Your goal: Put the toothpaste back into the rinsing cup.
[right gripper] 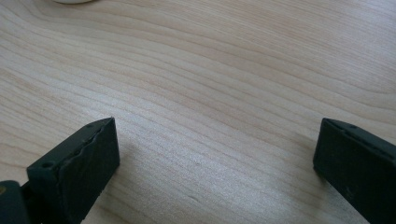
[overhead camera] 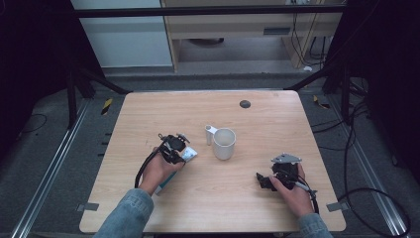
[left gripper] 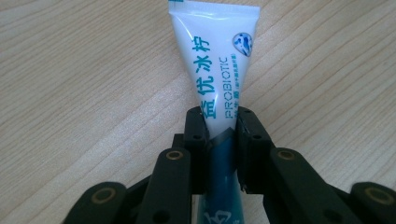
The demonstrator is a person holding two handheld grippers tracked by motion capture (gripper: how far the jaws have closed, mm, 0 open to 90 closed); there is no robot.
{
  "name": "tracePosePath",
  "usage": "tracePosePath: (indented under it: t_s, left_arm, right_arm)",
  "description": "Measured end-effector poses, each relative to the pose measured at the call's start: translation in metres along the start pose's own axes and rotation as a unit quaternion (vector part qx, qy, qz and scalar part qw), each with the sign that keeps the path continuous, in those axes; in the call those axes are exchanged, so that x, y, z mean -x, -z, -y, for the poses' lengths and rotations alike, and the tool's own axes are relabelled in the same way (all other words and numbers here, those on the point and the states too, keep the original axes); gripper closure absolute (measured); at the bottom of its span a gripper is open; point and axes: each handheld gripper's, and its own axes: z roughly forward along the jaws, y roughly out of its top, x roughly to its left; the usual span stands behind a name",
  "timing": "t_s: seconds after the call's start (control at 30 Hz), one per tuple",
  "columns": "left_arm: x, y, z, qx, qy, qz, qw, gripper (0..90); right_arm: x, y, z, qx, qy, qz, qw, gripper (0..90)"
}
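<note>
Left gripper [left gripper: 219, 133] clamped on a toothpaste tube [left gripper: 212, 65]; jaws pinch the tube where its white body meets the teal band, with the flat crimped end projecting beyond the jaws over the table [left gripper: 70, 84]. High view: the same gripper [overhead camera: 173, 148] sits left of centre, the tube [overhead camera: 188, 154] showing white at its tip and teal below the hand [overhead camera: 157, 172]; whether the tube touches the tabletop cannot be told. A white mug [overhead camera: 224, 144] stands just right of the tube, a small white cylinder [overhead camera: 210, 134] touching its left side. Left gripper view alone shows the tube's print, "PROBIOTIC" and blue characters; the high view alone shows the mug, both forearms in denim sleeves [overhead camera: 126, 215] and a dark disc [overhead camera: 244, 104] near the far edge. Right gripper [right gripper: 215, 149] open wide over bare wood, nothing between its jaws; in the high view it [overhead camera: 262, 179] lies low at the right, held by the right hand [overhead camera: 292, 191], well apart from the mug.
</note>
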Motion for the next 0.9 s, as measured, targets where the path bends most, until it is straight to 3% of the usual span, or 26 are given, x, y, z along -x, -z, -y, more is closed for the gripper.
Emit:
tracePosePath:
  t_s: [0.17,0.3,0.43,0.9]
  left_arm:
    - [-0.005,0.006,0.006,0.023,0.017,0.005,0.9996,78.0]
    - [-0.010,0.019,0.010,0.045,0.029,0.011,0.9985,78.2]
    - [-0.013,0.034,0.011,0.061,0.035,0.005,0.9975,78.3]
    - [-0.017,0.056,0.009,0.073,0.033,-0.003,0.9968,78.5]
  right_arm:
    - [0.000,0.000,0.000,0.000,0.000,0.000,1.0000,0.6]
    - [0.000,0.000,0.000,0.000,0.000,0.000,1.0000,0.6]
    - [0.000,0.000,0.000,0.000,0.000,0.000,1.0000,0.6]
    - [0.000,0.000,0.000,0.000,0.000,0.000,1.0000,0.6]
